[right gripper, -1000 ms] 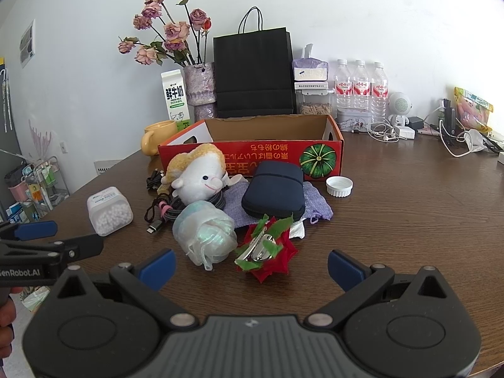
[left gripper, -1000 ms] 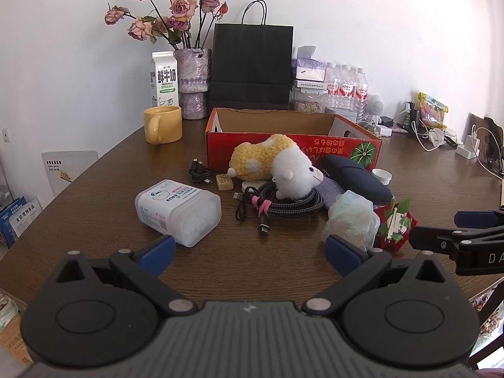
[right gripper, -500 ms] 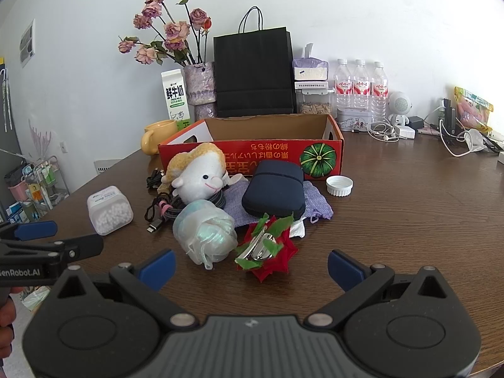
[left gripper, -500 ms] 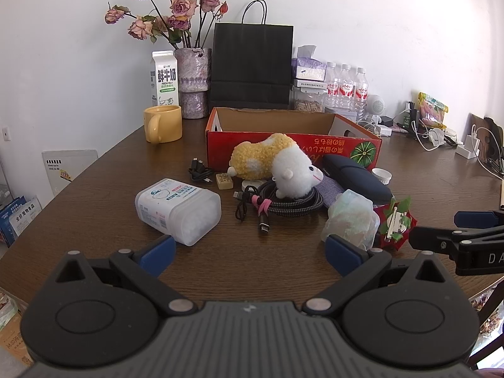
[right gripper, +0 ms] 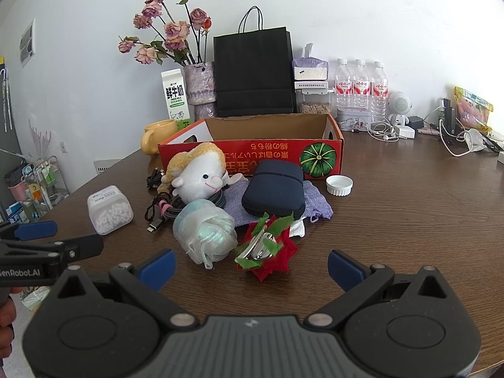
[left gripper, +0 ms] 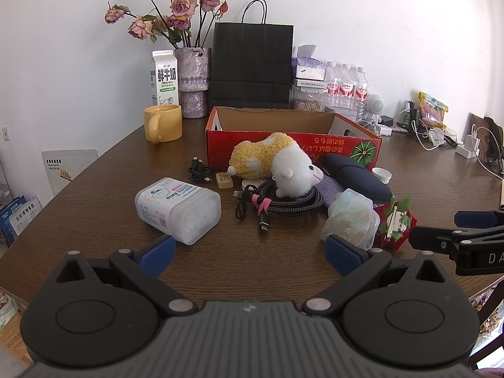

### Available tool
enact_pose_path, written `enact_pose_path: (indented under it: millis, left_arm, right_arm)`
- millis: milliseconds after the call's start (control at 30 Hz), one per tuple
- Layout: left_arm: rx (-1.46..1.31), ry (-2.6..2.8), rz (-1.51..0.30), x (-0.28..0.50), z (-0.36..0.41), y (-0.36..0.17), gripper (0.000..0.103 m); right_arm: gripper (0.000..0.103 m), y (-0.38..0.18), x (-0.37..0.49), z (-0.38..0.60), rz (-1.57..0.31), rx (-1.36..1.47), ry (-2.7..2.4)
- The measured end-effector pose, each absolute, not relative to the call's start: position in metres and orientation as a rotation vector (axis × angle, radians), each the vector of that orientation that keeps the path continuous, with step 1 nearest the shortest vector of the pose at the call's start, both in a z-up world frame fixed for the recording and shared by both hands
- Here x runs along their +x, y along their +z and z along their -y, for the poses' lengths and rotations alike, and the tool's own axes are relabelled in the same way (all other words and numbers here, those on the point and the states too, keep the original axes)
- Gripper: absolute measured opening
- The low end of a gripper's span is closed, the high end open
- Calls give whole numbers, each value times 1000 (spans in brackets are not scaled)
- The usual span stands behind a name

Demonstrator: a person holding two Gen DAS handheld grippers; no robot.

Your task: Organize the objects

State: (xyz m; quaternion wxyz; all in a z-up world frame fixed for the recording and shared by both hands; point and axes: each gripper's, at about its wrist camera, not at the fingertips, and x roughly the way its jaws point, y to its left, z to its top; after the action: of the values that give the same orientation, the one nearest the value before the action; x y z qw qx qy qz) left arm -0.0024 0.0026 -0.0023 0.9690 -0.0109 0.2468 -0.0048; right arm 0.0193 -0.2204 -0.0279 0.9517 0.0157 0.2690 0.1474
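A heap of loose things lies on the brown table in front of an open red cardboard box [left gripper: 293, 145] [right gripper: 252, 157]. In it are a yellow-and-white plush sheep [left gripper: 277, 165] [right gripper: 197, 170], coiled cables [left gripper: 283, 200], a dark blue pouch [right gripper: 274, 189], a pale mesh bundle [right gripper: 204, 231] [left gripper: 351, 217], a red fabric flower with a metal clip [right gripper: 267, 249] [left gripper: 395, 223], a white cap [right gripper: 339, 185] and a clear tub of white beads [left gripper: 178, 209] [right gripper: 108, 209]. My left gripper [left gripper: 250, 253] is open near the tub. My right gripper [right gripper: 250, 266] is open just short of the flower.
At the back stand a yellow mug [left gripper: 162, 123], a milk carton [left gripper: 164, 77], a vase of dried roses [left gripper: 192, 82], a black paper bag [left gripper: 252, 63] and water bottles [right gripper: 362, 86]. Chargers and cords [right gripper: 447, 135] crowd the far right.
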Motion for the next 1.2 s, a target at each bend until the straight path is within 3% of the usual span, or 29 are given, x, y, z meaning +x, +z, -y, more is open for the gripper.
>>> enact_pose_path:
  millis: [1200]
  left_arm:
    - [-79,-3,-518,19,-21,-9,103]
  right_arm:
    - [101,-40,45,217,-568,-37,279]
